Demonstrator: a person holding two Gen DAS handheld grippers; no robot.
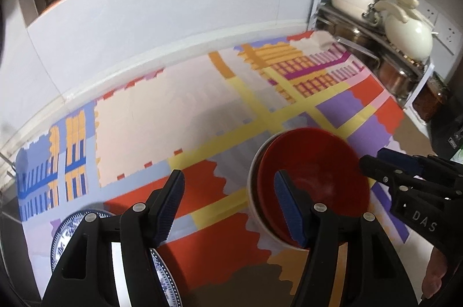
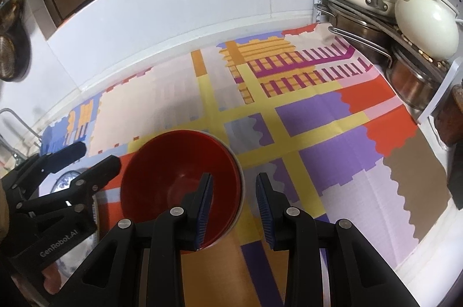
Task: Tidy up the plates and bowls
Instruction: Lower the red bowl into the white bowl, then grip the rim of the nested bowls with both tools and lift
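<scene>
Two nested bowls, a red bowl (image 2: 181, 179) inside a white bowl (image 1: 254, 191), were found on the patterned cloth (image 2: 332, 150); both grippers, left gripper (image 1: 230, 208) and right gripper (image 2: 234, 208), were unclenched and empty, so a square rim approach was advised.

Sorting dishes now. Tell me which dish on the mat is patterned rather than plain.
The blue-and-white plate, at the mat's near left edge under the left claw. The red bowl, nested in a white bowl, is plain.
</scene>
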